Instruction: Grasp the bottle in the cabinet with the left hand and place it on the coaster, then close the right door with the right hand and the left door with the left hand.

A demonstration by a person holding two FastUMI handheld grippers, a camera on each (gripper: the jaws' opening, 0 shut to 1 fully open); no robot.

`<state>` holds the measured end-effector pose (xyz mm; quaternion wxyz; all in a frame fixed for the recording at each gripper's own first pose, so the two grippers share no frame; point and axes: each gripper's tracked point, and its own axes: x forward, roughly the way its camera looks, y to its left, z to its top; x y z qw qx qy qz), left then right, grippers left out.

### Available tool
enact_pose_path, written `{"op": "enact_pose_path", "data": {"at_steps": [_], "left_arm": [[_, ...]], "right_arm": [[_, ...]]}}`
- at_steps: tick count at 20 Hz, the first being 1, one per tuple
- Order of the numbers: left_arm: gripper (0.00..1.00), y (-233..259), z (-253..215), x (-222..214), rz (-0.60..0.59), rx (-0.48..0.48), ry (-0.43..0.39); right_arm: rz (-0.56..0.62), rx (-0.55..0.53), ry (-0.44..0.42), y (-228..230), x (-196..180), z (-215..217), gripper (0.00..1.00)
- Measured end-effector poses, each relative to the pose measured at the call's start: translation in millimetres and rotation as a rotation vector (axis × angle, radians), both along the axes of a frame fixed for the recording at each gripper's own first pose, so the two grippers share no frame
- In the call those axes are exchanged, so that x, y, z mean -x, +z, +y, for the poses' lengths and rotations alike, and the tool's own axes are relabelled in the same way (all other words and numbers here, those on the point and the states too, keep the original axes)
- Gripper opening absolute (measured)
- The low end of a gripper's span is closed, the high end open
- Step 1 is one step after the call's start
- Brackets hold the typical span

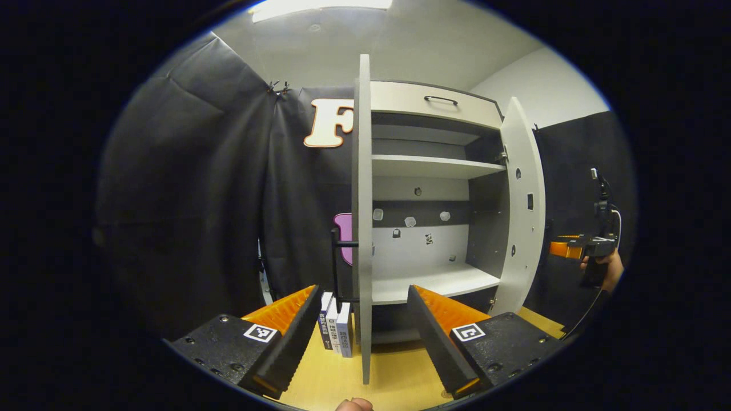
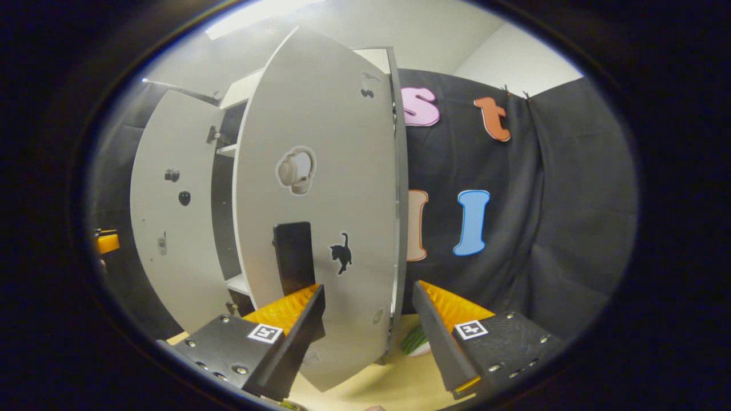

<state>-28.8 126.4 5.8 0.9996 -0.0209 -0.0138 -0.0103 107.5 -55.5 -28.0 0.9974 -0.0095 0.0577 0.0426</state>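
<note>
Left gripper view: the cabinet (image 1: 434,200) stands open on a wooden tabletop (image 1: 394,377), its shelves bare; I cannot see the bottle or the coaster here.
Left door: the left door (image 1: 362,217) is swung out edge-on, its edge standing between the fingers (image 1: 297,337) of the left gripper (image 1: 361,328), which are spread wide and not pressing on it.
Right door: the right door (image 1: 522,211) is open, angled outward on the cabinet's far side.
Beside the left door: a few small boxes (image 1: 337,328) stand upright on the tabletop, just left of the door's foot.
Far right: a hand (image 1: 608,268) holds the other gripper, well apart from the cabinet.
Right gripper view: the right gripper (image 2: 368,319) hangs wide open at the right door's outer face, low near its free edge, holding nothing; whether a finger touches the panel I cannot tell.
Door face: a black handle (image 2: 293,257) and a cat sticker (image 2: 341,252) sit above the fingers.
Below: something green (image 2: 415,341) lies on the tabletop beyond the door's foot, too hidden to name.
</note>
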Motion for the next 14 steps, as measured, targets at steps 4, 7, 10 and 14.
{"op": "enact_pose_path", "data": {"at_steps": [4, 7, 10, 14], "left_arm": [[0.96, -9.8, 21.0, -4.0, 0.026, 0.012, 0.033], [0.96, -13.8, 41.9, -6.9, 0.031, -0.013, 0.075], [0.96, -16.5, 54.4, -9.7, 0.047, -0.003, 0.089], [0.96, -17.5, 76.0, -17.9, 0.073, 0.019, 0.121]], "right_arm": [[0.003, -0.010, 0.024, -2.8, -6.7, 15.6, 0.94], [0.010, -0.012, 0.043, -7.6, -7.8, 25.8, 0.95], [0.013, 0.003, 0.053, -13.2, -7.0, 32.7, 0.95], [0.027, -0.002, 0.064, -23.7, 0.3, 38.8, 0.95]]}}
